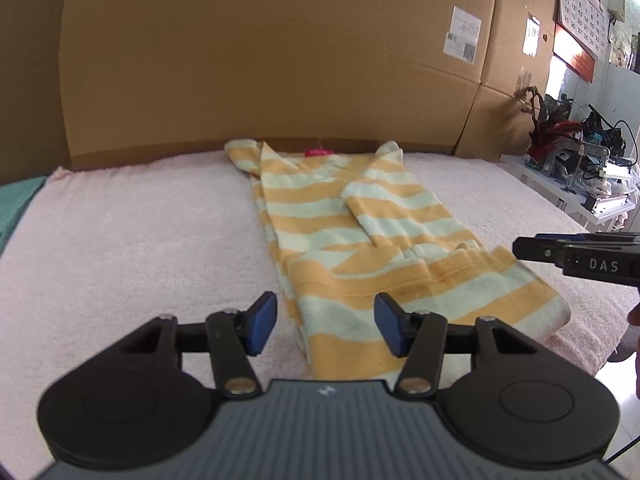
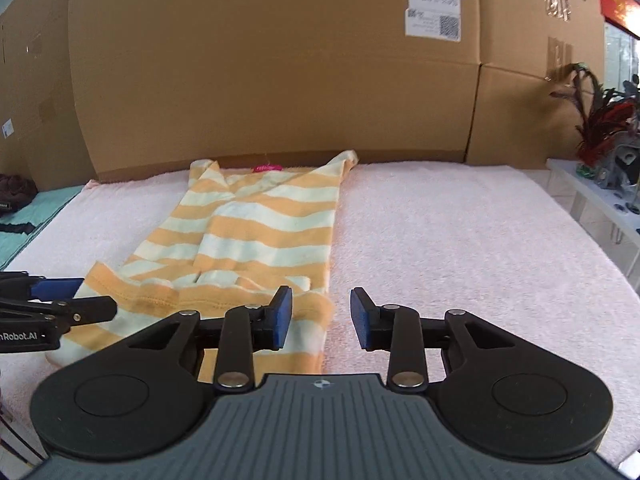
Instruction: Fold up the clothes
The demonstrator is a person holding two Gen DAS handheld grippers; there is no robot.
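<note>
Striped shirt (image 1: pixel 360 240) in orange and pale bands, lying flat on a pink towel (image 1: pixel 132 240), sleeves already turned in over the body, hem end partly doubled back toward the collar. Long axis running straight away from both grippers: collar far off against the cardboard box (image 1: pixel 260 60), hem end nearest. Pink neck tag (image 1: pixel 319 152) at the collar, its print too small to read.

Left gripper (image 1: pixel 325 328) hovering just short of the hem's left corner, jaws spread apart, nothing between the blue pads (image 1: pixel 262 326). Right gripper (image 2: pixel 321 320) poised at the hem's right edge, jaws likewise apart and empty, left pad above the cloth, right pad above bare towel. Both about equally near the hem, one per corner; contact with the fabric not evident in either view. Likely next: a pinch at each near corner and a lift forward along the long axis toward the collar. Risk, as a guess: catching only the top layer of the doubled hem and leaving the fold uneven.

Writing: "DAS" on the right gripper's body seen from the left wrist; "nRobot.AI", cut off at the frame edge, on the left gripper's body seen from the right wrist. White shipping label (image 2: pixel 434 8) with a QR code on the box, text illegible. Wall calendar (image 1: pixel 582 12) at upper right, date numerals visible. Small white shelf (image 1: pixel 576 184) with clutter beyond the towel's right side.
</note>
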